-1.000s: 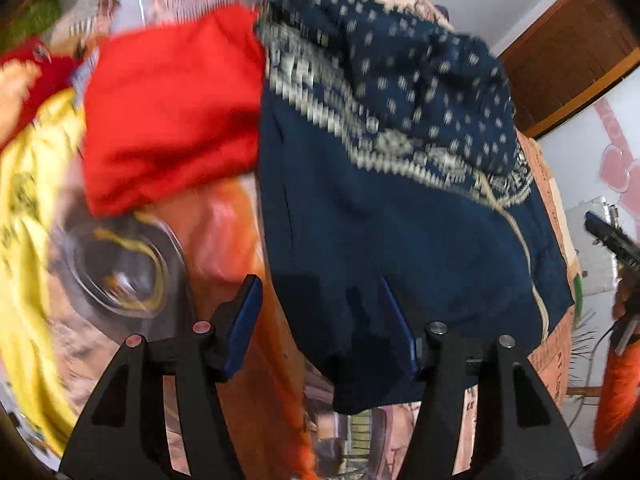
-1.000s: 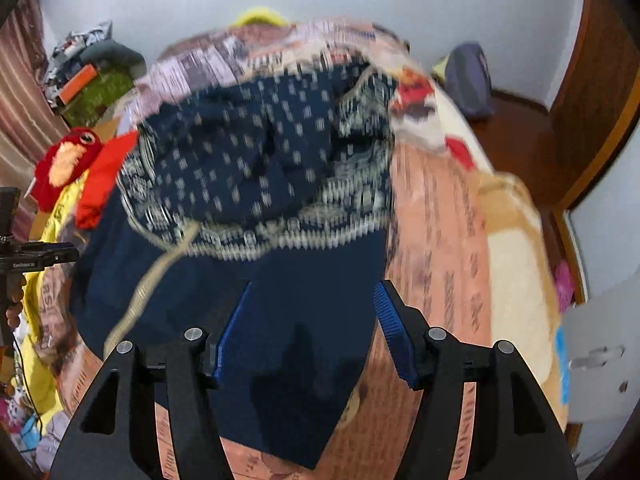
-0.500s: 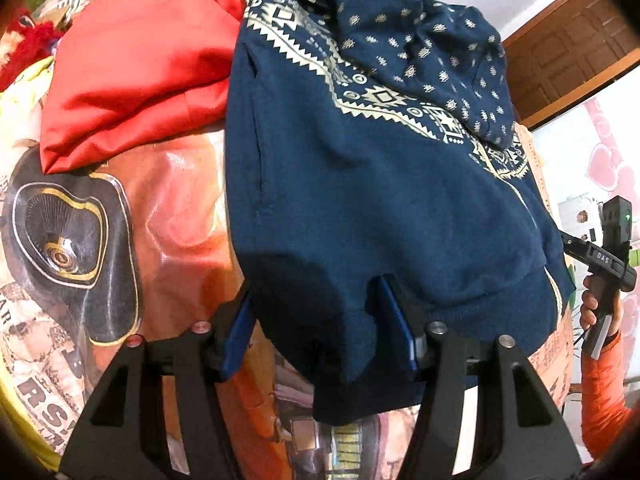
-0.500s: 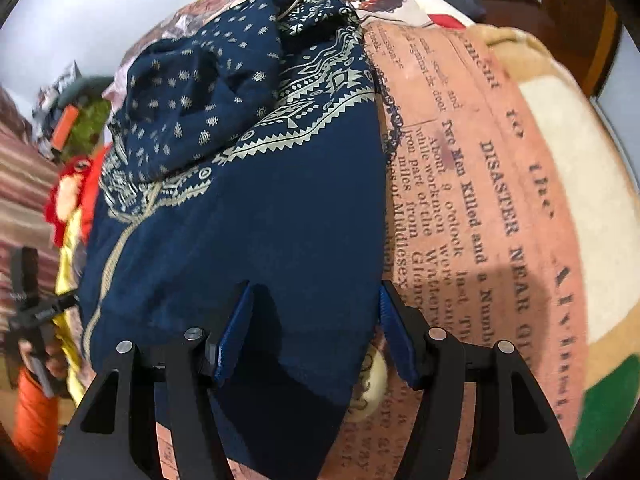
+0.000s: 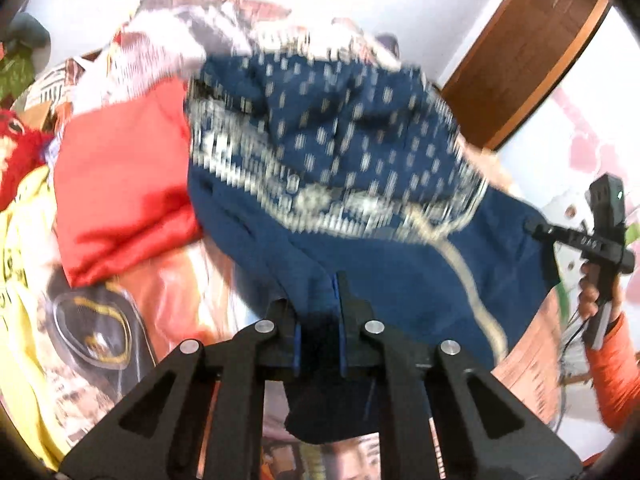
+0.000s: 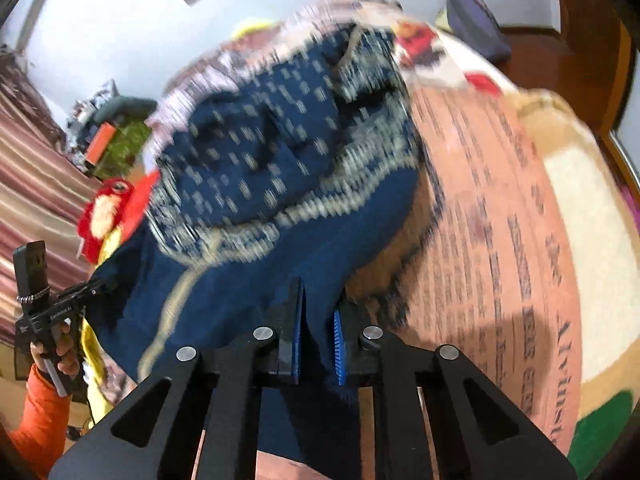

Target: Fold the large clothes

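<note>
The left gripper (image 5: 318, 316) is clenched on the bottom hem of a navy hooded sweatshirt (image 5: 360, 200), cloth bunched between its blue pads and a fold hanging below them. Left of that gripper lies a folded red garment (image 5: 120, 184), touching the sweatshirt's side edge, with a red plush toy (image 5: 16, 160) and yellow fabric (image 5: 20, 264) farther left. Ahead of both grippers the sweatshirt's body runs away toward its patterned chest band and dotted hood (image 6: 256, 152), which rest on the bed. The right gripper (image 6: 318, 320) is likewise closed on the hem at the opposite corner, fabric pinched between its pads. Holding both hem corners appears intended to keep the bottom edge taut and level, so that the lower half can be carried over the upper half in one fold; that fold is not yet made. Both views are motion-blurred, so the exact amount of cloth in each grip cannot be judged. Right of the right gripper the surface is bare: a bedspread (image 6: 520, 240) printed with newspaper-style text on a salmon ground, soft and likely to drag on cloth. The room shows pale walls, a striped curtain (image 6: 32, 184) at far left and wooden panelling (image 5: 520, 48) at right.
</note>
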Tool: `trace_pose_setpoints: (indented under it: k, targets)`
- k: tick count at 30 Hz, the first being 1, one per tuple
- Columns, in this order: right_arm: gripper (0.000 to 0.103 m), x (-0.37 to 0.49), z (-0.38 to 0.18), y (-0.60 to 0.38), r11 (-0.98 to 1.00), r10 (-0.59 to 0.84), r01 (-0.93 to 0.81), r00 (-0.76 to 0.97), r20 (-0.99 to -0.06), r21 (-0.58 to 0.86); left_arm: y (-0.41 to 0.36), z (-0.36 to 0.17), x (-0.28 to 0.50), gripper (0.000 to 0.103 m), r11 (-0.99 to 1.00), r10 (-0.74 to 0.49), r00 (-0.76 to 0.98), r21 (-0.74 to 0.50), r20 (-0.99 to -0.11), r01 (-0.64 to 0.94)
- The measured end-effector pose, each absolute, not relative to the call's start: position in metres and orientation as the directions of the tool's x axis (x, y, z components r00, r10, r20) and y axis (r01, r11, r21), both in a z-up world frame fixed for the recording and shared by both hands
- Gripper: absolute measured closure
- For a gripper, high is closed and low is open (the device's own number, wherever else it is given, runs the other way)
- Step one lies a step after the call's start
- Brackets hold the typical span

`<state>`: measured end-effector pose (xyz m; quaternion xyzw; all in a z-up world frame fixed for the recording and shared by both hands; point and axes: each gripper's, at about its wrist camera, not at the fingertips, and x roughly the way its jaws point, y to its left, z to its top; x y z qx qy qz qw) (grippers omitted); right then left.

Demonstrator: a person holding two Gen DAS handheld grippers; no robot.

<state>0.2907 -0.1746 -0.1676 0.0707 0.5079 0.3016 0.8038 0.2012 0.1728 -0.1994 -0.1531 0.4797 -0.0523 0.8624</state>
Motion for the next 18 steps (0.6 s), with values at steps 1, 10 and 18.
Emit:
trace_pose_setpoints:
  k: [1,10,18]
  targets:
    - [0.092,0.295,-0.160,-0.170,0.803,0.569,-0.418,0.320,-0.758,0.426,0.176,-0.192,0.206,0.091,0.944,-0.241,0.547,-0.325,-0.802,-0.061]
    - [0.094,0.358,-0.106,-0.119,0.772,0.621,-0.465,0.410,-0.668,0.433,0.222,-0.127,0.279,0.093,0.870,-0.263,0.680,-0.472,-0.685,-0.140]
    - [0.095,0.435,-0.084,-0.099,0.815,0.575,-0.434,0.518,-0.633,0.384,0.259,-0.117,0.368,0.093,0.856,-0.155,0.744,-0.464,-0.650,-0.227]
